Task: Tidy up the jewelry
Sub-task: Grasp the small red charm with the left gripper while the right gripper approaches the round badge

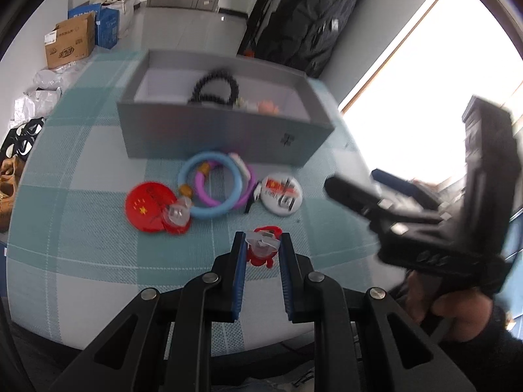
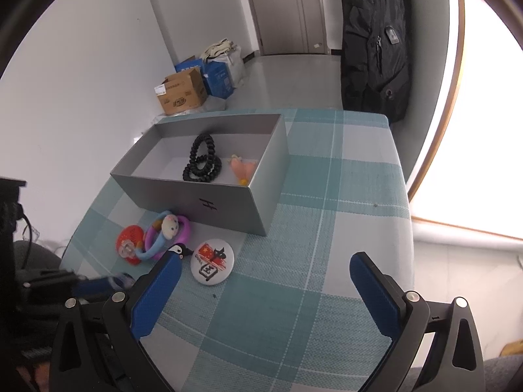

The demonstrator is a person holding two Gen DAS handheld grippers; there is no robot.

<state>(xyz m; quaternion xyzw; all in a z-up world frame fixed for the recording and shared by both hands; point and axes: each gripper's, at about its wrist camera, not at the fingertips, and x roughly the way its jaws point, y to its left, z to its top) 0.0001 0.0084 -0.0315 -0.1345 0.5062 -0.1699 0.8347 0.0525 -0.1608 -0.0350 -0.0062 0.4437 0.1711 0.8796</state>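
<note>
My left gripper [image 1: 261, 245] pinches the red clear-topped trinket [image 1: 263, 250] low in frame, bound for the grey box [image 1: 225, 137]; my right gripper [image 2: 264, 281] hangs spread, empty.

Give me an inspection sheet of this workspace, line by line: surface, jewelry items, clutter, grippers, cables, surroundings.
Surface: table under a teal checked cloth.
Job's things: open grey box holding a black beaded bracelet and a pink trinket; in front of it a blue ring overlapping a purple ring, a red flag badge, a white round badge.
Clutter: nothing seen on the cloth.
Grippers: left gripper shut on a red charm with a clear clip; right gripper open, empty.
Cables: a thin dark one at the right wrist view's left edge.
Surroundings: cardboard box, blue boxes, hanging black backpack, bright window.
</note>
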